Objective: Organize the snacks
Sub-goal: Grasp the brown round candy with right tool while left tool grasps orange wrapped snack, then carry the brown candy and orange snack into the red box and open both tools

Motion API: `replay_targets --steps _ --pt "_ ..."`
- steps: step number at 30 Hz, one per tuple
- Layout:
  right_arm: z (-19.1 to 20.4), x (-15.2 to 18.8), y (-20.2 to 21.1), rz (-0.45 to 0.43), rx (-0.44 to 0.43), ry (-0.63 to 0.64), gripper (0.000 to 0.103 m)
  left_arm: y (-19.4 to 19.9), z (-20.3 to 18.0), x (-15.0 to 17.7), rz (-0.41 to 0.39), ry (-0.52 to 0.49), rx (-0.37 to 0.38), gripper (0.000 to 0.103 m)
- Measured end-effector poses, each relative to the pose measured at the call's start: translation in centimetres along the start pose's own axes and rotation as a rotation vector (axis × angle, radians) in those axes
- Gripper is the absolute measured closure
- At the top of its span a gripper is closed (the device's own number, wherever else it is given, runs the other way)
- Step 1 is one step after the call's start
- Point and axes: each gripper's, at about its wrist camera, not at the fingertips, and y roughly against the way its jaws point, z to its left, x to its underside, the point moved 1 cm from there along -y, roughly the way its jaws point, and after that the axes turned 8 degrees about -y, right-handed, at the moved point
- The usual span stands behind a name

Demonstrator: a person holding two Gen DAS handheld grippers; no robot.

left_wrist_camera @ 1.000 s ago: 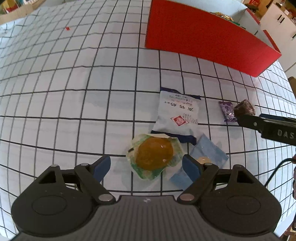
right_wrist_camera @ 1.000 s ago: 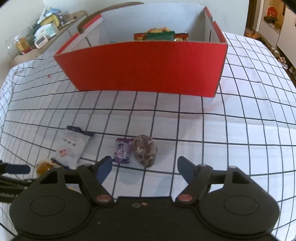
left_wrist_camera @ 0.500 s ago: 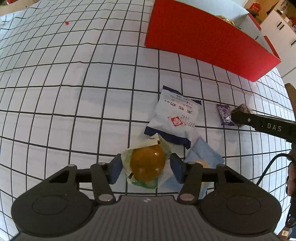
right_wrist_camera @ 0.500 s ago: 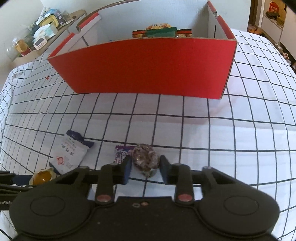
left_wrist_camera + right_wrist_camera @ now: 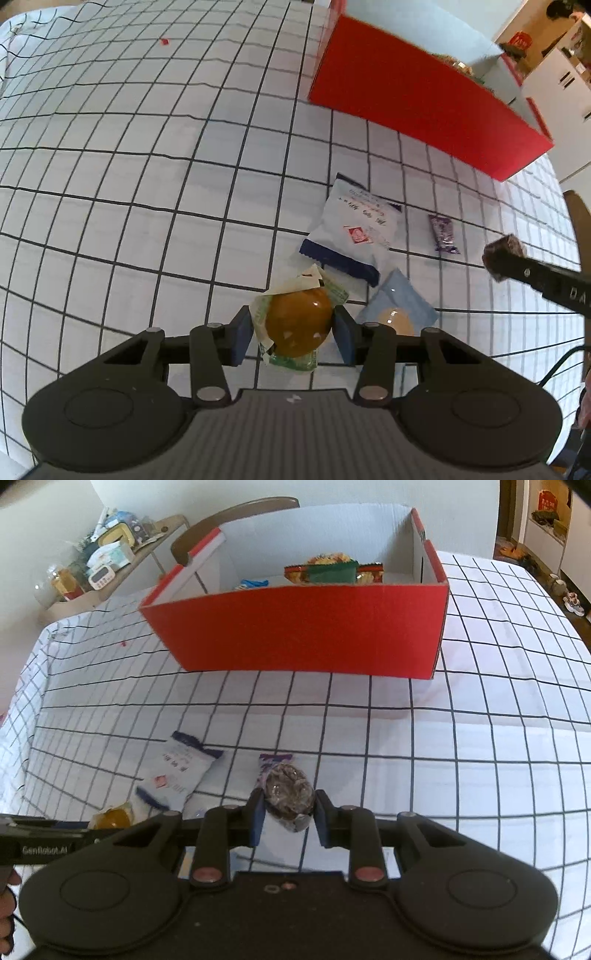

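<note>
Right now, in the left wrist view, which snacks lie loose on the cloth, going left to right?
White and navy packet → pale blue sachet → small purple wrapper.

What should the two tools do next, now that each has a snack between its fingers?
Probably carry both to the red box. The left tool has just closed on the orange jelly cup, the right tool on the dark wrapped snack; the box stands open beyond.
</note>
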Motion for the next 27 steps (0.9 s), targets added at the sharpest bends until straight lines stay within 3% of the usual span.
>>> replay_targets --steps 14,27 --pt "3.6 0.2 7.6 -0.118 -0.049 0.028 0.077 8.9 -2.1 -0.6 -0.163 -0.066 0.032 0.058" --pt "6.2 -3.3 13.7 -0.297 -0.009 0.067 0.076 15.7 -4.7 -5.6 -0.317 -0.183 0.045 0.058"
